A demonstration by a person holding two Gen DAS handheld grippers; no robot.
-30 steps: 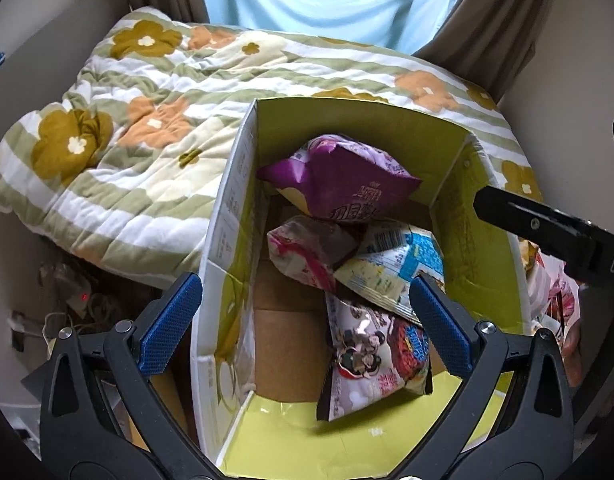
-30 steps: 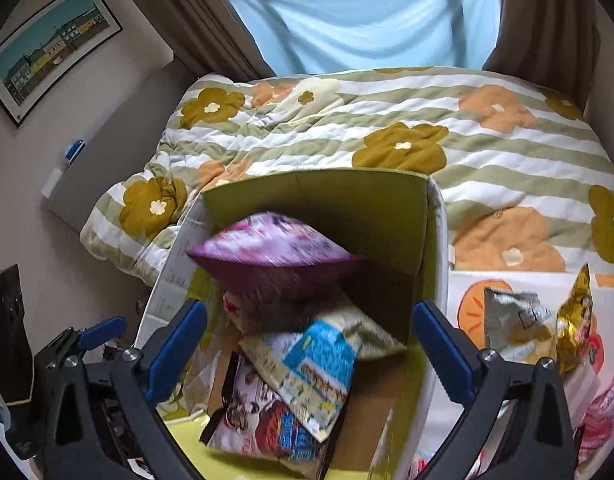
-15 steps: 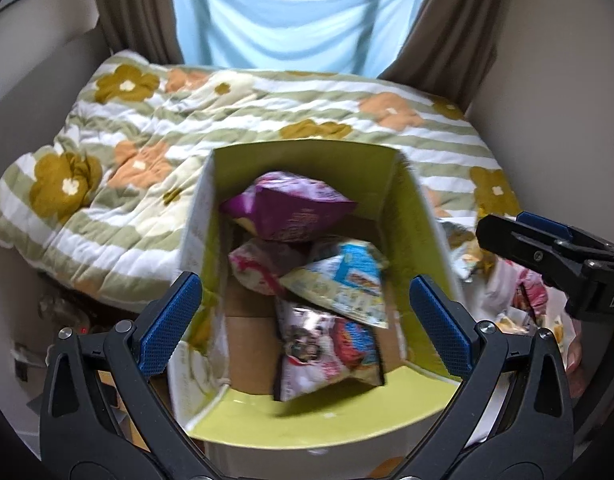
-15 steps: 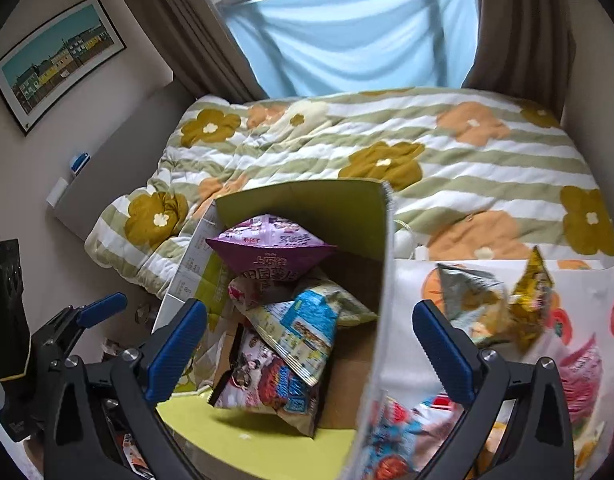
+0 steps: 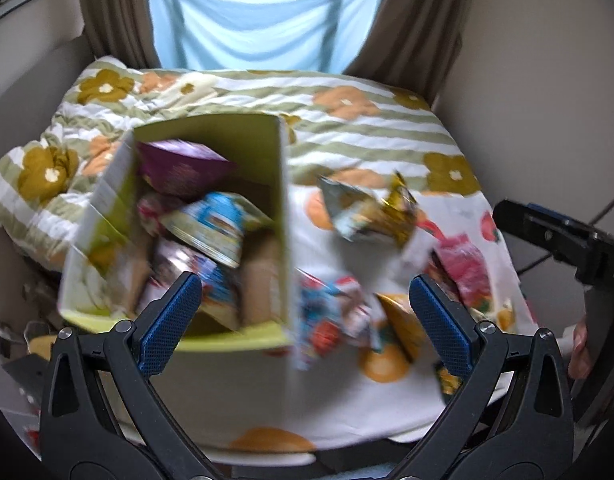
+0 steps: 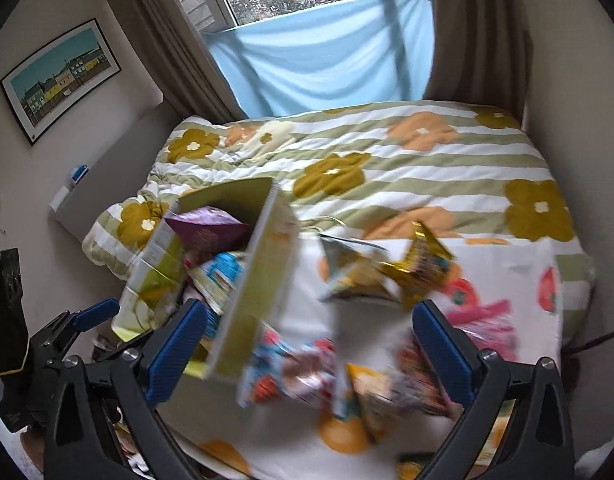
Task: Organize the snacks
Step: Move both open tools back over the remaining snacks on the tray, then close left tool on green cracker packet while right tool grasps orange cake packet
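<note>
Box (image 5: 281, 216) holds purple bag (image 5: 179, 168), blue bag (image 5: 215, 228) and others; more snacks (image 6: 371, 276) beside it; both claws wide, empty.

A white fruit-print cloth (image 5: 347, 408) covers the counter under the jaws. On it a yellow-green box (image 5: 281, 216) stands toward the left jaw; loose snack bags (image 5: 371, 212) lie ahead, toward the right. A flowered bed (image 5: 371, 128) lies beyond.

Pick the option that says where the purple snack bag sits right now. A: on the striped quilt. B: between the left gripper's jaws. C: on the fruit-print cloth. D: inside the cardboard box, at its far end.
D: the purple snack bag lies within the walls of the cardboard box, at its far end, above the other packets.
</note>
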